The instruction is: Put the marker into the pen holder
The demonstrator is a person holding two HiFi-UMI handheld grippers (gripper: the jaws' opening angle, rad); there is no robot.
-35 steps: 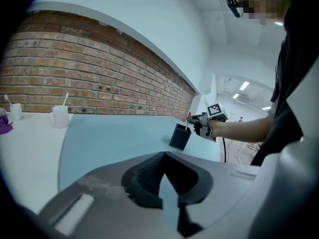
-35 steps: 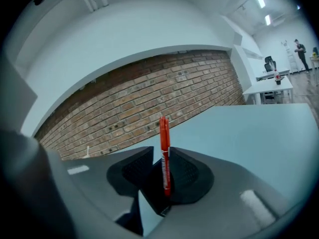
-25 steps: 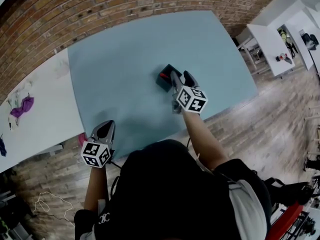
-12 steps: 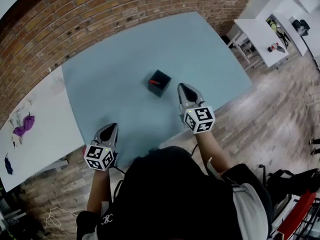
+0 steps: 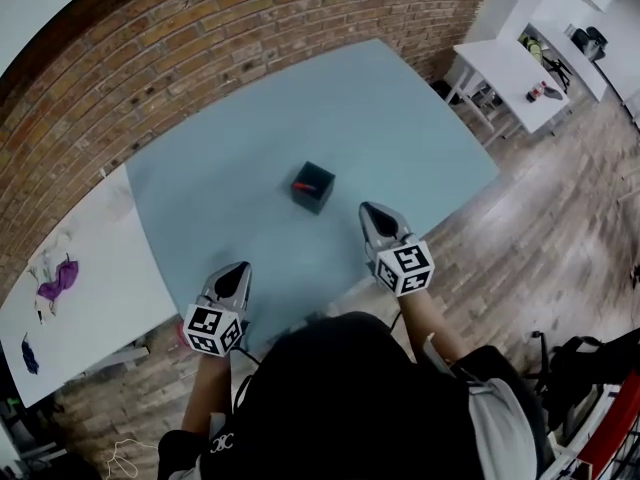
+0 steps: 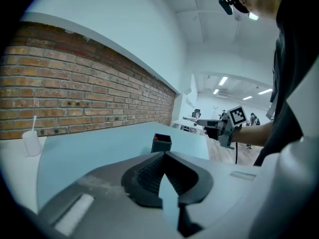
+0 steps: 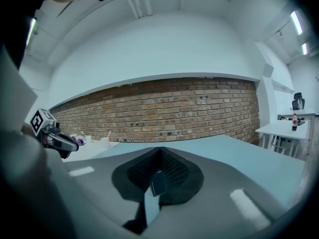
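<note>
Head view: marker [image 5: 303, 185] already inside pen holder [image 5: 316, 192], near middle of table [image 5: 400, 118]. Left tool [image 5: 233, 276] and right tool [image 5: 374, 215] closed on nothing by near edge, well apart from holder. Looks finished, nothing left.

Held forward, left gripper [image 5: 236, 274], right gripper [image 5: 370, 211], jaws together, both empty

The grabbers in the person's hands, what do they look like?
Each one is grey plastic with two pointed jaws lined with black ridged pads. The left gripper and the right gripper each carry a white cube printed with black square markers. The person holding them wears a black top.
</note>
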